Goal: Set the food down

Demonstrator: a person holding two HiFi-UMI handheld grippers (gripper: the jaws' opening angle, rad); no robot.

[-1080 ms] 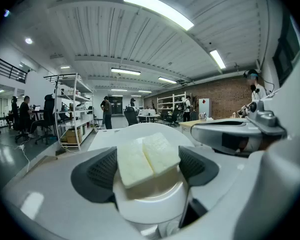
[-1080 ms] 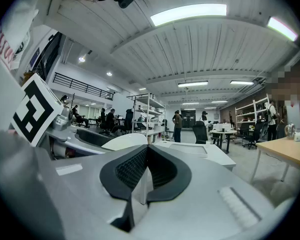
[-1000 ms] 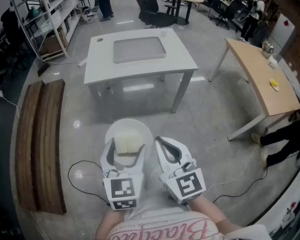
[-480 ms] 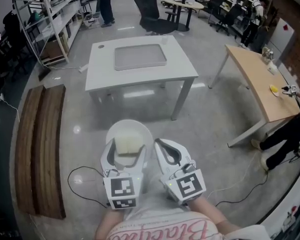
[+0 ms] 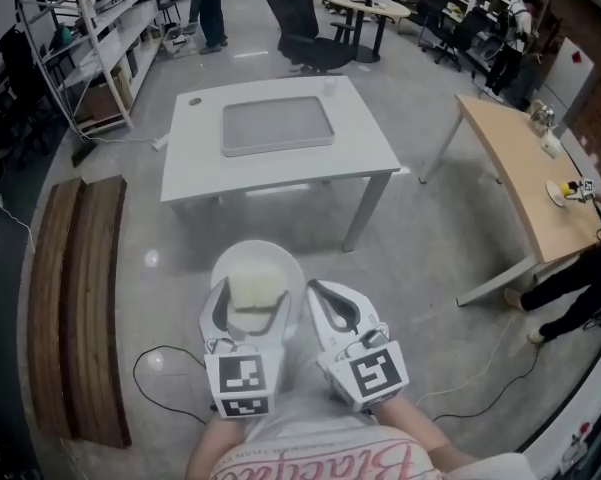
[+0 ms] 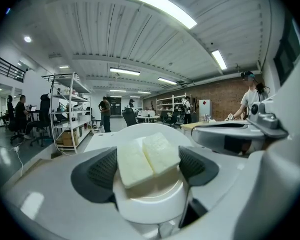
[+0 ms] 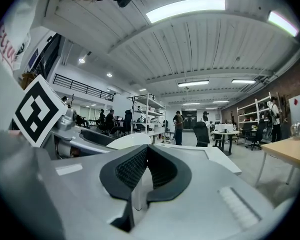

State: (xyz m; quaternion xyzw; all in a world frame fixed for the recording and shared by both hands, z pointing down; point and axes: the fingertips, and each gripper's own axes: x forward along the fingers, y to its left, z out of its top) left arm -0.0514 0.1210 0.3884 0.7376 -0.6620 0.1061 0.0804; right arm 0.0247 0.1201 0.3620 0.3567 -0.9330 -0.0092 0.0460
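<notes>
My left gripper (image 5: 255,303) is shut on the near rim of a white plate (image 5: 238,258), held out in front of me above the floor. Two pale slabs of food (image 5: 256,290) lie side by side on it. In the left gripper view the food (image 6: 147,159) sits between the dark pads (image 6: 101,173), on the plate (image 6: 140,130). Close to the plate's right, my right gripper (image 5: 318,290) is shut with nothing in it; its pads (image 7: 127,170) meet. Ahead stands a white table (image 5: 195,158) bearing a grey tray (image 5: 278,125).
A wooden table (image 5: 520,158) stands at the right, with a person (image 5: 580,278) beside it. A wooden bench (image 5: 75,298) lies on the floor at left, and a black cable (image 5: 155,353) curls near my feet. Shelving (image 5: 90,28) and an office chair (image 5: 305,18) are further back.
The white table has come nearer in the head view. Both grippers keep the same pose and the plate stays held.
</notes>
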